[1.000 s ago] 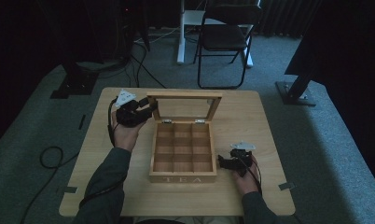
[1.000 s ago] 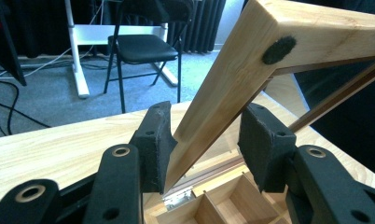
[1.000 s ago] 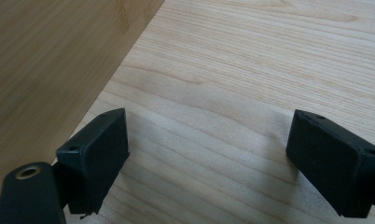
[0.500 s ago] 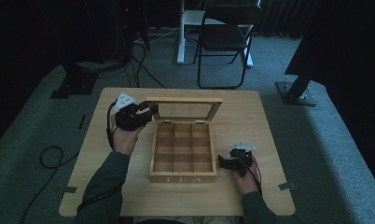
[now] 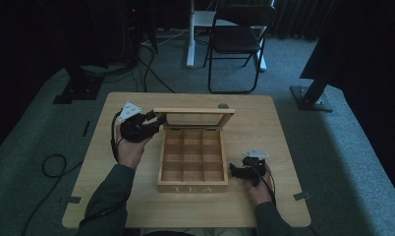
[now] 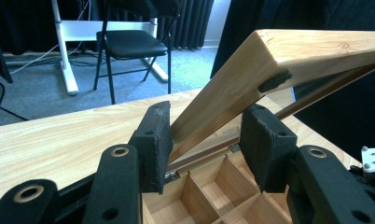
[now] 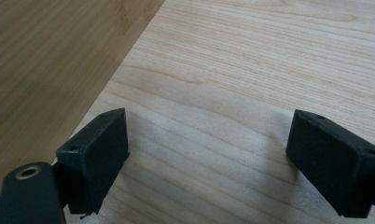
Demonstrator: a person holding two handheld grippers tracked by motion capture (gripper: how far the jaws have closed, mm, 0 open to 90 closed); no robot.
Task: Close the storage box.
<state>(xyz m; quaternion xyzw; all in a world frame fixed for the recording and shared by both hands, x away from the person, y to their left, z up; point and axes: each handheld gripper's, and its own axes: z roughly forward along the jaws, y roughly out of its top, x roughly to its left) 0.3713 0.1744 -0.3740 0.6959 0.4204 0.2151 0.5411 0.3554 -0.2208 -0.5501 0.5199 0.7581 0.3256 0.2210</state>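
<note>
One lid (image 5: pixel 194 111) tilted, long axis crosswise

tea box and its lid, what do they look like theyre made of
Tea box: looks like pale, matte wood; grain shows on its walls and dividers, TEA marked on the front. Lid: a frame of the same light wood with visible grain, around a clear pane, probably glass or plastic.
</note>
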